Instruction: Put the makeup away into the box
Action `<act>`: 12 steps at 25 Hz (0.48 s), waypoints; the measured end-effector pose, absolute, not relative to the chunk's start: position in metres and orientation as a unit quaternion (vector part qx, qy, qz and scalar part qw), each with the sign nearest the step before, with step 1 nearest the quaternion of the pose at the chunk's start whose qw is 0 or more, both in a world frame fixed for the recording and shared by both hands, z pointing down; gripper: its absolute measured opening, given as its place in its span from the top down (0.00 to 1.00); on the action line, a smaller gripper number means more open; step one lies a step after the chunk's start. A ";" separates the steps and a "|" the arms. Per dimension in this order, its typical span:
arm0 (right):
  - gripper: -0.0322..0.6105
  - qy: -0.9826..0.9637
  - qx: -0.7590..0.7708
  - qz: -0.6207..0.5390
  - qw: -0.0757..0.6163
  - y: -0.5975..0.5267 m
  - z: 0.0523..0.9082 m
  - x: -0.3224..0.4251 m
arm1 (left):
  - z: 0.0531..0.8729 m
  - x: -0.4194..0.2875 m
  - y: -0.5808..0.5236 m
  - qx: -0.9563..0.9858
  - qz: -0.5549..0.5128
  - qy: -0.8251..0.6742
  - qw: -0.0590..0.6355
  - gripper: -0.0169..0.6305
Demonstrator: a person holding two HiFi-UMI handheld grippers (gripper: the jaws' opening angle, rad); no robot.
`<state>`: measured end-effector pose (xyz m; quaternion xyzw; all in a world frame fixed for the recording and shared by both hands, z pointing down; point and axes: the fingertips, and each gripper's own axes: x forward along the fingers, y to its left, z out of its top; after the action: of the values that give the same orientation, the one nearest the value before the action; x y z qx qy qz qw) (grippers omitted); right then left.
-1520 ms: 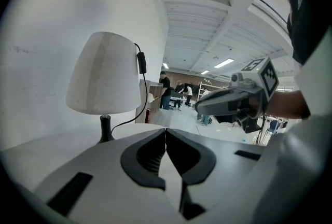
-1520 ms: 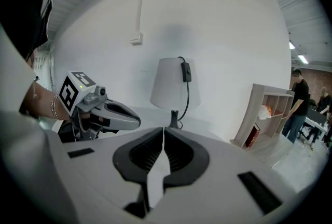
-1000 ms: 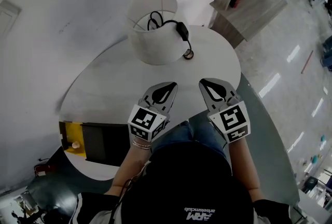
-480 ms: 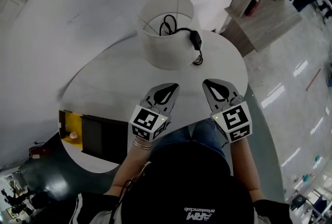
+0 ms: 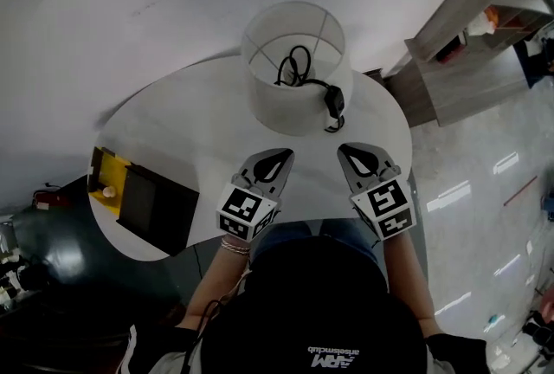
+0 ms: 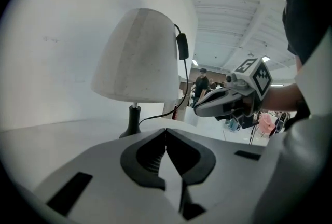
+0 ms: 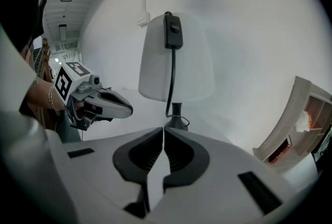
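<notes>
We hold the left gripper point(image 5: 279, 157) and the right gripper point(image 5: 353, 152) with jaws closed together, empty, above the near edge of the white table point(image 5: 190, 117). The black box point(image 5: 154, 204) lies at its left edge. Our cap point(image 5: 320, 303) reads "ARM".

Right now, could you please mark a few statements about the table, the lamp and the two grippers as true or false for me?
1. The left gripper and the right gripper are both shut and empty. True.
2. The lamp lies tipped on its side. False: it stands upright on the table.
3. A black cord with a switch hangs over the shade's rim. True.
4. In the head view, the black box sits at the table's right, under the right gripper. False: it sits at the table's left edge, apart from both grippers.
</notes>
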<state>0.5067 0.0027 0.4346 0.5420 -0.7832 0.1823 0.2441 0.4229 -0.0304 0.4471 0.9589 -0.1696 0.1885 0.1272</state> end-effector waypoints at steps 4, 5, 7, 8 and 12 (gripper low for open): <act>0.91 -0.802 0.507 0.182 0.260 -0.002 0.443 0.520 | 0.453 0.426 -0.033 0.948 0.190 -0.214 0.137 0.95; 0.91 -0.807 0.498 0.181 0.263 -0.003 0.445 0.523 | 0.455 0.427 -0.034 0.946 0.193 -0.224 0.136 0.95; 0.91 -0.815 0.481 0.177 0.269 -0.004 0.446 0.528 | 0.458 0.428 -0.034 0.940 0.199 -0.243 0.134 0.95; 0.91 -0.819 0.475 0.176 0.271 -0.004 0.447 0.531 | 0.459 0.429 -0.034 0.937 0.199 -0.252 0.135 0.95; 0.91 -0.828 0.455 0.172 0.277 -0.005 0.451 0.542 | 0.463 0.431 -0.032 0.927 0.203 -0.283 0.141 0.95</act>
<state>0.5423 -0.0054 0.4505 0.4553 -0.8284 0.1718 0.2774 0.4311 -0.0323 0.4625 0.9268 -0.2829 0.2029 0.1407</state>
